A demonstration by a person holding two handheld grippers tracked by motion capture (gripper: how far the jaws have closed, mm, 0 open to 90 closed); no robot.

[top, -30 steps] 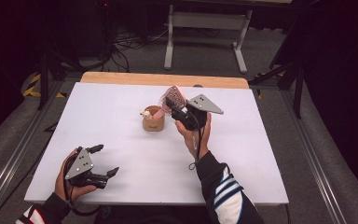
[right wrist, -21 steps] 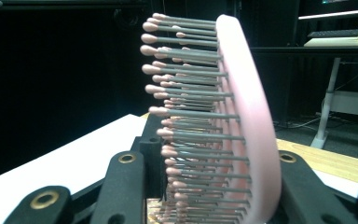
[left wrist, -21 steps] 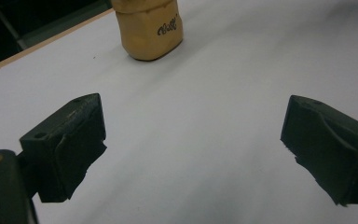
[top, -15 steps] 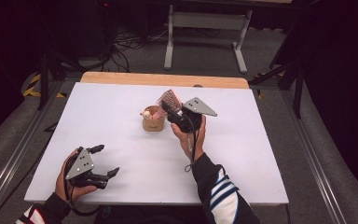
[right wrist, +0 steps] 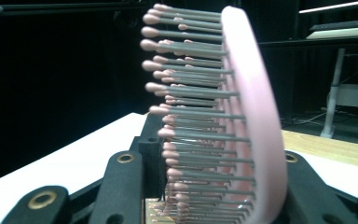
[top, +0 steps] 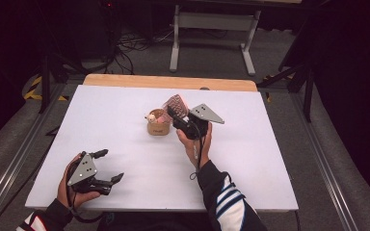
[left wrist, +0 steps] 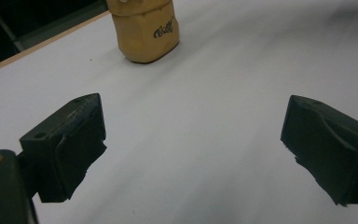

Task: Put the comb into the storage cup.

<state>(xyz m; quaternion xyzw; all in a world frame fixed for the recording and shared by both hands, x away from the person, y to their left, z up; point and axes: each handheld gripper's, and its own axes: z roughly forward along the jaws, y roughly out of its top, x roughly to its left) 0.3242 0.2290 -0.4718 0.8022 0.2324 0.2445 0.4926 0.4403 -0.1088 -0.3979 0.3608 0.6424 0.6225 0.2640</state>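
Obstacles on the table (top: 101, 115): one tan holder (top: 158, 123) near centre, with the right gripper (top: 176, 111) and its pink hairbrush (top: 176, 104) close against its right side. The left gripper (top: 107, 166) sits at the near-left edge, well apart. Passage is open across the left, far and right table areas.

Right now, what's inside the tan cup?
A small pale piece shows at the rim of the tan cup; what it is isn't clear. The cup's wall hides anything deeper.
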